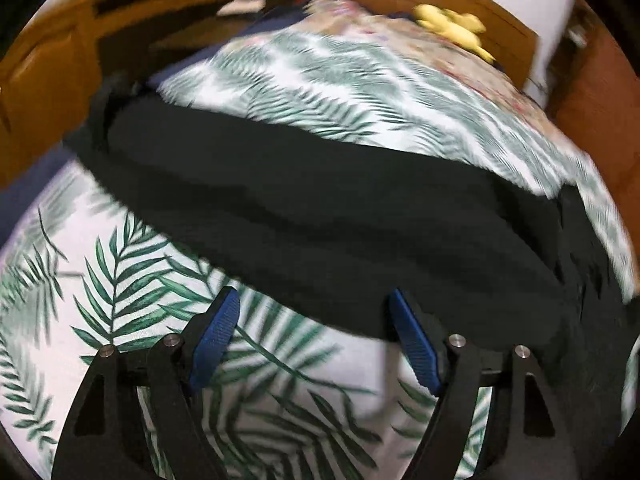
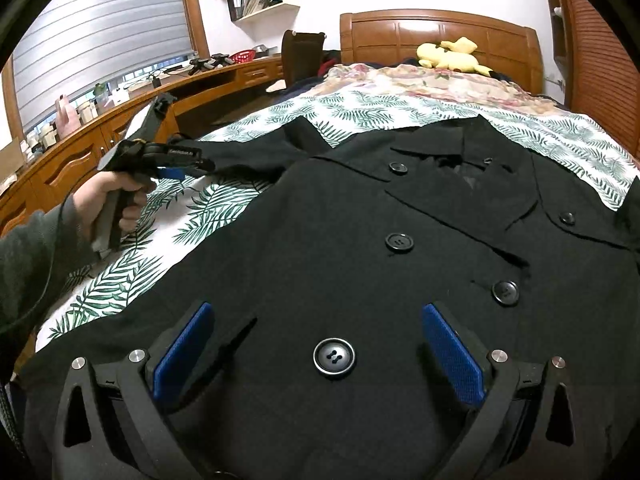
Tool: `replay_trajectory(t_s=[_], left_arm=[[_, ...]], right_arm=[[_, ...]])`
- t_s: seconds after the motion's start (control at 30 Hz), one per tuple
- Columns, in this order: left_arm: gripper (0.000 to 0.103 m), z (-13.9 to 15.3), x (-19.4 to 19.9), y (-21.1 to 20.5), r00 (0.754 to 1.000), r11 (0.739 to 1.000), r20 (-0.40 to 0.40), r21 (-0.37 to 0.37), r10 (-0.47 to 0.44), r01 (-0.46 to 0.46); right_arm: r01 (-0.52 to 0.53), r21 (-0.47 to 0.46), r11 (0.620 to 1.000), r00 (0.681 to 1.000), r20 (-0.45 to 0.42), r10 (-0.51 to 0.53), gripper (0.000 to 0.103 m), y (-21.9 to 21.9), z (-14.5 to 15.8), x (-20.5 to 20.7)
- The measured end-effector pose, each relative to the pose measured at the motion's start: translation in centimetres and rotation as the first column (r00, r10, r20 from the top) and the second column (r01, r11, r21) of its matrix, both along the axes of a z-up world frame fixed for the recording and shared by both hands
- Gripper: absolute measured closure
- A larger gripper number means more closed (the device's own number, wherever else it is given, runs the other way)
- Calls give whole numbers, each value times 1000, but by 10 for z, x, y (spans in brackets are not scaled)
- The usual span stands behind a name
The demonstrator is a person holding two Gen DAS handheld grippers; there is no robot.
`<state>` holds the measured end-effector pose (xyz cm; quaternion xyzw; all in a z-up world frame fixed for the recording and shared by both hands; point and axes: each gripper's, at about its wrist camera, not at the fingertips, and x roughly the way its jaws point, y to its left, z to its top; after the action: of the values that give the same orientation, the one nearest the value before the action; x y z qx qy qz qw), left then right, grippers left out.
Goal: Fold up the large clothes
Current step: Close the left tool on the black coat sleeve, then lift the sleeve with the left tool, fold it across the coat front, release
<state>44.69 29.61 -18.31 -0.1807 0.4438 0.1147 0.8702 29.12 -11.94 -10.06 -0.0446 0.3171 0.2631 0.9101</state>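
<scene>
A large black coat (image 2: 360, 248) with round black buttons (image 2: 334, 357) lies front-up on a bed with a palm-leaf sheet (image 2: 224, 204). Its left sleeve (image 1: 312, 220) stretches across the sheet in the left wrist view. My left gripper (image 1: 314, 304) is open and empty, its blue pads (image 1: 218, 332) just short of the sleeve's near edge. It also shows in the right wrist view (image 2: 192, 164), held by a hand by the sleeve. My right gripper (image 2: 316, 312) is open and empty, hovering over the coat's lower front.
A wooden headboard (image 2: 440, 30) with a yellow plush toy (image 2: 452, 54) and a floral blanket (image 2: 420, 76) are at the far end. A curved wooden desk (image 2: 132, 116) with clutter runs along the left. A wooden door (image 2: 600, 60) is on the right.
</scene>
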Motion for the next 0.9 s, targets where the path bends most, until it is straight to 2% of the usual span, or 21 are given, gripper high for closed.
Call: replay_trajectory(t_s=[0.13,0.2,0.27,0.3,0.33,0.37,0.47,0.57,0.63,0.7,0.9], left_arm=[[25,-1,4,12,999,997,-1,-57,42,-42],[36,0,7,10,999,998,-4,-52,44,-44],[66,-1,10,9,999,998,-5,-40,40,-40],[75,-1,12,9,999,998,-6,-39,40,-40],[89,-2,14,10,999,998,-5,-41,41,-41],[97,-1,15,9,999,998,-4,-50,37,-37],[101,20,10,-11,999,999,23,9,34,-34],[101,59,2,-56,994,992,90,116,-67,56],[101,89,-9,-94,980,979,135,158,-148,126],[101,109,-18,-122,964,968,158,169,-214,187],[101,150,-44,-198,911,920,190,224,-366,323]], right_arm=[[-1,0,1000,1000,-1,1,0,0,-1,0],[0,1,1000,1000,-1,0,0,0,-1,0],[0,1,1000,1000,-1,0,0,0,-1,-1],[0,1,1000,1000,0,0,0,0,-1,-1],[1,0,1000,1000,1,-1,0,0,-1,-1],[1,1,1000,1000,2,-1,0,0,-1,-1],[3,3,1000,1000,6,-3,0,0,-1,-2],[5,8,1000,1000,8,-5,0,-1,-1,-3],[7,12,1000,1000,13,-7,0,-2,-1,-3],[10,16,1000,1000,16,-10,0,-3,-1,-4],[3,10,1000,999,43,-4,0,-7,7,-16]])
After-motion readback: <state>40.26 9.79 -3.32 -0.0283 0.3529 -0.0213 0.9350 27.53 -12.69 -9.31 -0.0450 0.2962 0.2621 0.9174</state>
